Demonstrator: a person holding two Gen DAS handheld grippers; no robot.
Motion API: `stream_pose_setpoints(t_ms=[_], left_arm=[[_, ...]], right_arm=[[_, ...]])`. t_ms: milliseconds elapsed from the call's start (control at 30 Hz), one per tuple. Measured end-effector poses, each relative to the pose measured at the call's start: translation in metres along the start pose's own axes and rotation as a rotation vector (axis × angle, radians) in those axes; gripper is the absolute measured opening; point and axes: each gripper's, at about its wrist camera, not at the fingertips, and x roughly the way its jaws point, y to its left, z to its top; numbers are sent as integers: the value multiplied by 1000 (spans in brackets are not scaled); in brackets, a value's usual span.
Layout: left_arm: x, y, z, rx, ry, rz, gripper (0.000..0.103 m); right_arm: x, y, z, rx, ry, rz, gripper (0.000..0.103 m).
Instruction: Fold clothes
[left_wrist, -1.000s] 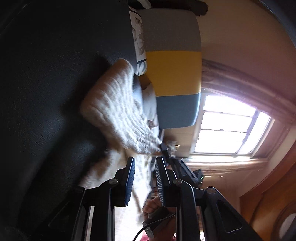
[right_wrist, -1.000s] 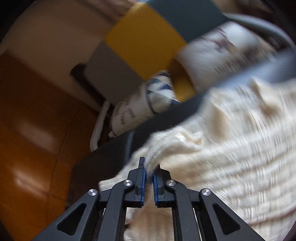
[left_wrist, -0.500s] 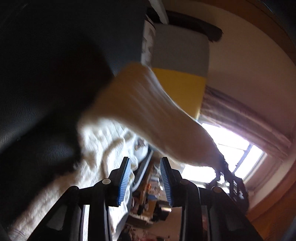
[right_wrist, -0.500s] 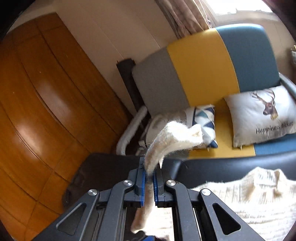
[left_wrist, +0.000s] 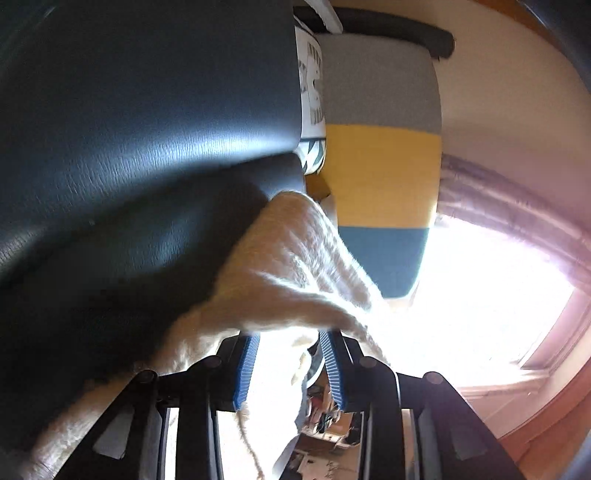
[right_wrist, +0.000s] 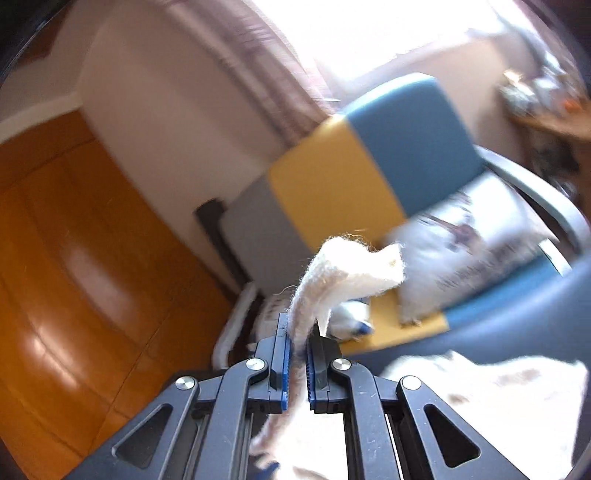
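A cream knit sweater (left_wrist: 291, 273) lies on a black leather surface (left_wrist: 147, 147). One fold of it is lifted and stretches across just above the tips of my left gripper (left_wrist: 290, 369). That gripper is open, its blue pads (left_wrist: 244, 369) wide apart, with some cloth hanging loosely between them. My right gripper (right_wrist: 299, 354) is shut on a narrow edge of the sweater (right_wrist: 354, 269), which stands up from the jaws and flops over to the right. More of the sweater (right_wrist: 480, 387) lies at the lower right of the right wrist view, blurred.
Behind the black surface stands a sofa with a grey, yellow and blue back (right_wrist: 369, 166) and white printed cushions (right_wrist: 472, 251). A bright window (left_wrist: 498, 295) and curtain are beyond it. Orange wooden panels (right_wrist: 92, 258) fill the left. A cluttered shelf (right_wrist: 546, 103) sits far right.
The right gripper stayed shut on the sweater edge, lifted it off the surface and then swung, tilting its view. The left gripper's jaws opened wider, and the lifted fold now crosses their tips.
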Motion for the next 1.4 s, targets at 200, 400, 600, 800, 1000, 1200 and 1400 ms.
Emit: stream_pose_setpoints(t_ms=[200,400,600,800,1000,1200,1400], left_arm=[[12,1,-10,71,4,131,26],[10,4,-13,65,40,122,28],[7,-8,-24,74,53,40,31],[3,-10,-26,96,52,53,34],[-12,-6,-25,63,44,14,36],[1,-15,-11,28,55,-5,43],[18,-17,1,55,43,89,28]], right_arm=[[-14,-135,-83,240,135,-173,7],[-13,-192,-131,402,143,-138,9],[-17,-214,-138,537,68,-27,49],[-12,-201,-131,457,69,-138,41],[-13,-188,-133,246,106,-282,11],[-12,-182,-131,187,144,-309,11],[-9,-167,-115,107,144,-312,9]])
